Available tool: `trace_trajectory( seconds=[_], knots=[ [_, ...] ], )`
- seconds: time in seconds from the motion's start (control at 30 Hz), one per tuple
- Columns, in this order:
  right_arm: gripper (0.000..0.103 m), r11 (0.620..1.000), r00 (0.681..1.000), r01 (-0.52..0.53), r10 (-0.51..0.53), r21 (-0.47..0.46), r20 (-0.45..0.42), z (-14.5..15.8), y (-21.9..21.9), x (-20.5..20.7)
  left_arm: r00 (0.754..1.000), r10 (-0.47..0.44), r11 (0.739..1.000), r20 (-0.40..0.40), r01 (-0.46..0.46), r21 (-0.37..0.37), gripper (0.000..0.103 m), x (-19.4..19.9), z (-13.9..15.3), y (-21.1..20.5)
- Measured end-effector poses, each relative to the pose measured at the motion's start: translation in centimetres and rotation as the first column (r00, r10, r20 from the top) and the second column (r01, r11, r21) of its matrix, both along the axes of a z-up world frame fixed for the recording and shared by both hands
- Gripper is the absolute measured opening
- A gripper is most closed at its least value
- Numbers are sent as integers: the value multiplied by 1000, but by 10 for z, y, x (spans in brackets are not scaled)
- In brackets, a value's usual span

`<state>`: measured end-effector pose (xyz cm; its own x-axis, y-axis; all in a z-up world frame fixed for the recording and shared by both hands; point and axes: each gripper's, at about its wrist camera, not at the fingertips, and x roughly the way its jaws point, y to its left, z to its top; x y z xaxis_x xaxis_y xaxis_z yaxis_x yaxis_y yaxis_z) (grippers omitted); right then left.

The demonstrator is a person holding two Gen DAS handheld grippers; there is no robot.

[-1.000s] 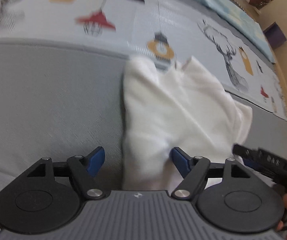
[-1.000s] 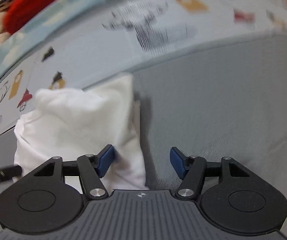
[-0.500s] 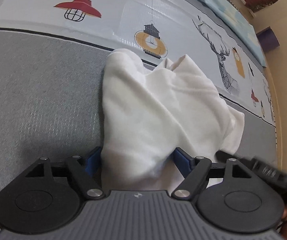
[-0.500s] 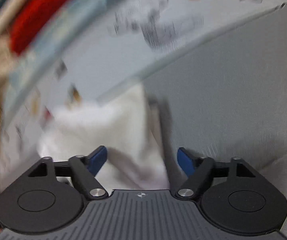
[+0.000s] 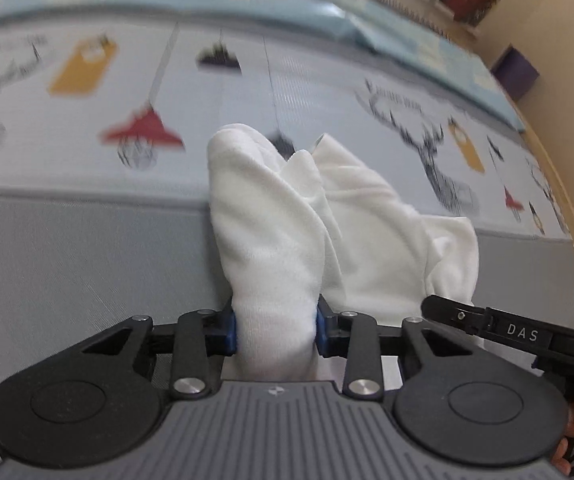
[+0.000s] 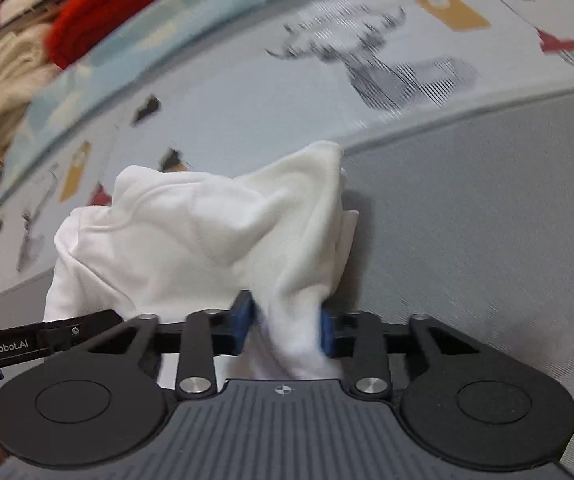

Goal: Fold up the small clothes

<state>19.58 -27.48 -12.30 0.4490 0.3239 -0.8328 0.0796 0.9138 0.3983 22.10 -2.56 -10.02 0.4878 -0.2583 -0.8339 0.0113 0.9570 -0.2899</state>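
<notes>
A small white garment [image 5: 327, 216] lies bunched on the grey mat, its far end over the printed play mat. My left gripper [image 5: 274, 328] is shut on its near left edge, the cloth pinched between the blue pads. My right gripper [image 6: 285, 328] is shut on the garment's [image 6: 207, 236] near right edge. The cloth rises in folds from both grips. The right gripper's side shows in the left wrist view [image 5: 519, 332], and the left gripper's side in the right wrist view [image 6: 27, 344].
A grey mat [image 5: 67, 264] lies under the garment. Behind it is a play mat [image 5: 327, 80] printed with lamps and deer. A pile of red and beige clothes [image 6: 47, 32] sits at the far left of the right wrist view. A purple box [image 5: 515, 72] stands by the wall.
Both grippers were open around the garment's near edges and have closed on the cloth. The cloth now stands up in folds between them.
</notes>
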Motion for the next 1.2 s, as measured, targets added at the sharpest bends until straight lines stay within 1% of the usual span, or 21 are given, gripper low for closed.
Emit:
trace_trajectory(
  seconds=[0.03, 0.1, 0.13, 0.17, 0.2, 0.23, 0.3, 0.37, 0.4, 0.47, 0.5, 0.6, 0.67, 0.73, 0.8, 0.87, 0.93, 1.0, 1.07, 1.13, 1.2],
  knots=[
    [21, 1000, 1000, 7, -7, 10, 22, 2, 3, 1, 1000, 11, 1000, 27, -11, 5, 38, 0, 5, 5],
    [17, 999, 995, 23, -26, 24, 102, 11, 12, 3, 994, 28, 999, 104, -31, 28, 41, 0, 18, 12],
    [12, 999, 989, 33, -36, 27, 142, 16, 14, 4, 988, 36, 997, 153, -46, 62, 48, 0, 24, 15],
    [12, 999, 978, 42, -46, 24, 206, 24, 20, 3, 976, 51, 992, 211, -74, 106, 52, -2, 31, 16],
    [14, 999, 967, 48, -50, 14, 249, 30, 25, 3, 964, 59, 985, 259, -98, 142, 63, -4, 35, 18],
    [14, 999, 960, 54, -52, -2, 276, 32, 32, 5, 960, 52, 982, 276, -98, 159, 71, -6, 39, 20],
    [38, 997, 963, 60, -45, -49, 266, 33, 41, 7, 972, 56, 989, 228, -86, 123, 71, -5, 36, 31],
    [41, 995, 977, 49, -29, -92, 214, 27, 46, 10, 990, 95, 993, 108, -101, 54, 71, -1, 24, 43],
    [41, 993, 983, 46, -26, -109, 184, 25, 46, 11, 992, 112, 993, 49, -114, 31, 71, 0, 17, 50],
    [49, 995, 990, 42, -28, -95, 141, 21, 43, 11, 988, 141, 990, -70, -141, 0, 71, 0, 1, 59],
    [54, 996, 993, 36, -26, -86, 112, 17, 41, 12, 983, 152, 988, -106, -154, -7, 71, -1, -5, 62],
    [58, 994, 999, 17, -13, -109, 45, 11, 42, 5, 971, 162, 985, -174, -171, -34, 72, -8, -18, 73],
    [61, 994, 1000, 11, -10, -105, 6, 5, 43, 0, 971, 140, 989, -193, -147, -25, 72, -9, -23, 72],
    [66, 994, 1000, 20, -21, -109, -7, 2, 39, 0, 973, 149, 988, -178, -155, -22, 72, -13, -20, 74],
    [64, 992, 999, 49, -46, -112, 29, 11, 35, -2, 975, 158, 986, -157, -165, -33, 71, -16, -13, 77],
    [62, 995, 995, 69, -63, -73, 79, 21, 32, -5, 978, 148, 987, -150, -154, -33, 71, -18, -10, 77],
    [61, 998, 994, 52, -49, -29, 93, 26, 30, -5, 977, 129, 990, -170, -136, -29, 71, -18, -12, 76],
    [63, 999, 999, 19, -18, -26, 44, 22, 32, -5, 974, 106, 994, -200, -111, -15, 71, -19, -18, 72],
    [67, 999, 1000, -16, 15, -43, -26, 14, 35, -4, 974, 74, 997, -216, -70, 24, 71, -21, -22, 65],
    [68, 995, 996, -58, 51, -83, -77, 6, 40, -3, 976, 44, 997, -213, -30, 72, 71, -25, -23, 57],
    [70, 990, 993, -76, 65, -117, -93, 3, 41, -3, 981, 19, 994, -192, 1, 106, 71, -27, -21, 51]
  ],
)
